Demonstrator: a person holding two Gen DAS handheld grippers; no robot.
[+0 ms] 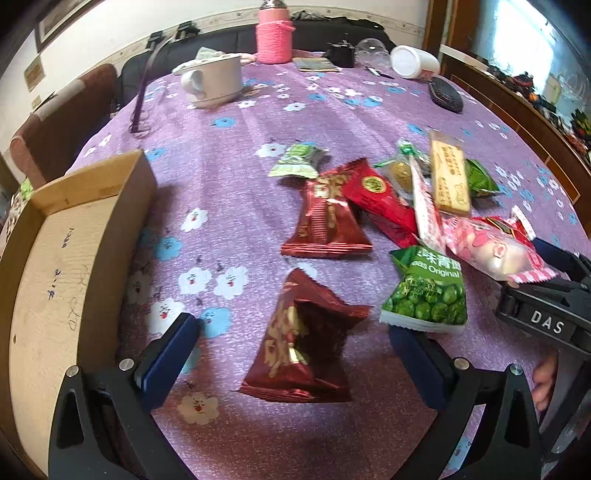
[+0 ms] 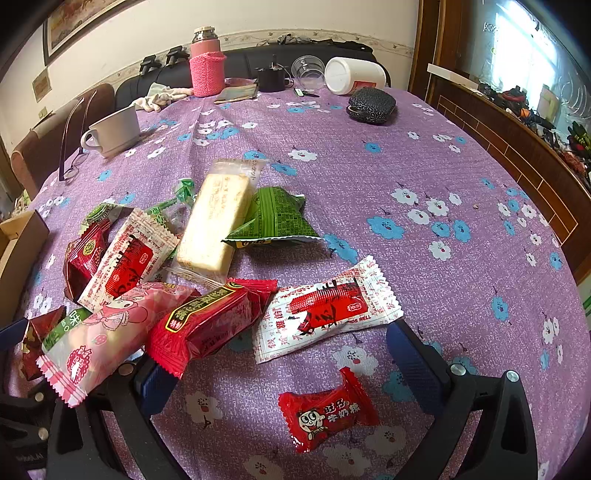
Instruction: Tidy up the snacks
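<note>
On my left gripper [image 1: 291, 354] the fingers [image 1: 168, 354] are spread wide, holding nothing. A crumpled dark red snack packet [image 1: 299, 347] lies on the worktop [image 1: 229, 206] between them, apart from both pads as far as I can see. Just beyond my right-side finger sits a green pea packet [image 1: 428, 291], its near edge close to that fingertip; I cannot tell whether they touch. The open wooden box [image 1: 55, 266] stands to my left with nothing visible inside it, its side wall near the left-side finger.

My right gripper [image 2: 284, 365] is also wide open and grips nothing. A small red milk candy [image 2: 327, 411] lies on the purple flowered cloth between the fingers [image 2: 417, 365], clear of both. A white packet with a red label [image 2: 325, 308] lies just past the fingertips. On the left-side finger a red wrapped cake [image 2: 210, 325] and a pink cartoon-printed packet [image 2: 110, 332] overlap the pad and its arm, resting over them rather than being pinched.

The rest of the snacks are heaped mid-worktop: a pale biscuit bar [image 2: 214, 221] lying across a green packet [image 2: 277, 218], a second white-and-red packet [image 2: 125, 258], and another flat dark red packet [image 1: 325, 221] nearer the left gripper's side.

At the far edge stand a white mug [image 1: 214, 83] and a pink knit-covered flask [image 1: 275, 35].
</note>
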